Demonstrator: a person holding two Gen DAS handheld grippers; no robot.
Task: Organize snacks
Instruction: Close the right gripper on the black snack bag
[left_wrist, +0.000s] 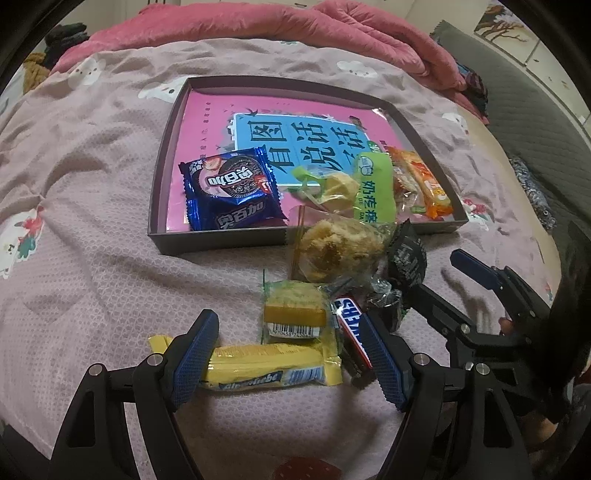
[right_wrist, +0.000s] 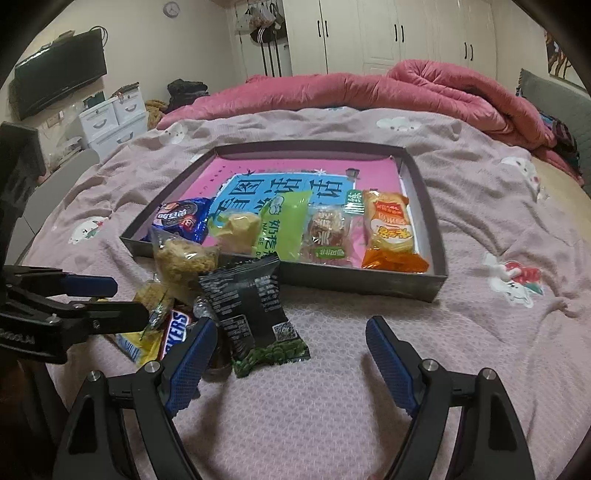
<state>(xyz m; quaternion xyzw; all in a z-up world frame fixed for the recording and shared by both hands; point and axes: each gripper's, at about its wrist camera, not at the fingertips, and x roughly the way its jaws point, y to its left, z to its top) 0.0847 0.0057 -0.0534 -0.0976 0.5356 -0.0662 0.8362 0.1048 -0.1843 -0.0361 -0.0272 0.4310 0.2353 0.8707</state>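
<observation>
I hover my left gripper (left_wrist: 286, 354), jaws wide, astride the yellow wafer bar (left_wrist: 266, 365) on the bedspread just short of the tray (left_wrist: 207, 242), judging a square, gentle pinch best, while my right gripper (right_wrist: 291, 354) gapes empty beside the black packet (right_wrist: 255, 310).

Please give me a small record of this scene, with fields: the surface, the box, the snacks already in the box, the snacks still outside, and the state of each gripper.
surface: pink bedsheet
box: shallow dark tray, pink book lying inside
in box: blue cookie pack, green pack, orange pack, a few clear-wrapped pieces
outside box: yellow bar, Snickers bar, black packet, green-wrapped cake, crumbly pastry
left gripper: open, over the yellow bar
right gripper: open, beside the black packet
</observation>
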